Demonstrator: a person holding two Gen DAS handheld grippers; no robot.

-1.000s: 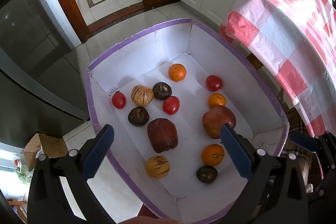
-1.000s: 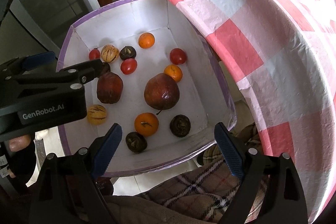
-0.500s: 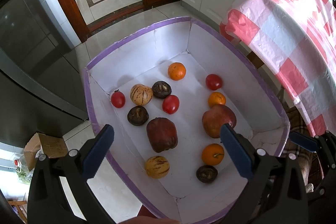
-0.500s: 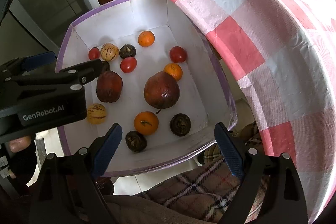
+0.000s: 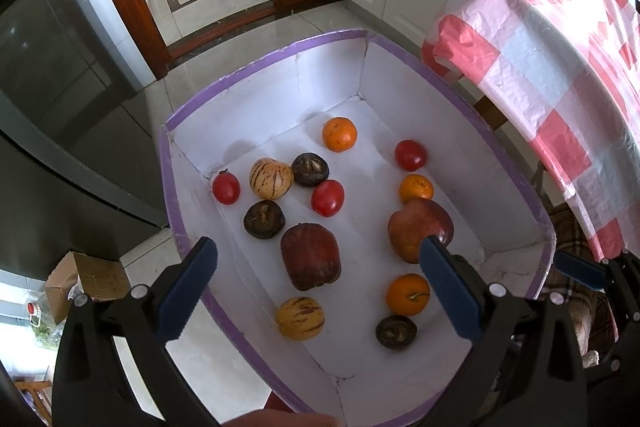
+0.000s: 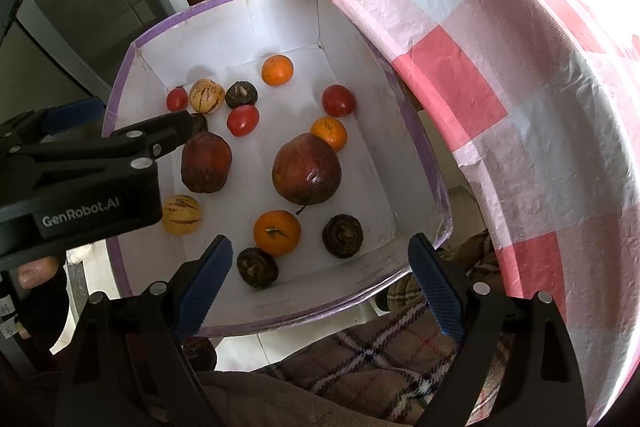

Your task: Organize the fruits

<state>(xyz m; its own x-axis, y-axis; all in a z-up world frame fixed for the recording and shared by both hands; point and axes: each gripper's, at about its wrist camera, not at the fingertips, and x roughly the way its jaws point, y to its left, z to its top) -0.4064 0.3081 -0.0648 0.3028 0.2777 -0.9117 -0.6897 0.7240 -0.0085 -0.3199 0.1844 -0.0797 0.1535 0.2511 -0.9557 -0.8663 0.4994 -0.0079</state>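
Though apart, fruits [image 5: 310, 255] below left gripper [image 5: 320, 287]

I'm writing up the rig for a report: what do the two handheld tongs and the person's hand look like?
Both tongs, left and right, have black frames with silver screws and ribbed blue pads. White "GenRobot.AI" lettering marks the left body. The hand wears a black fingerless glove.
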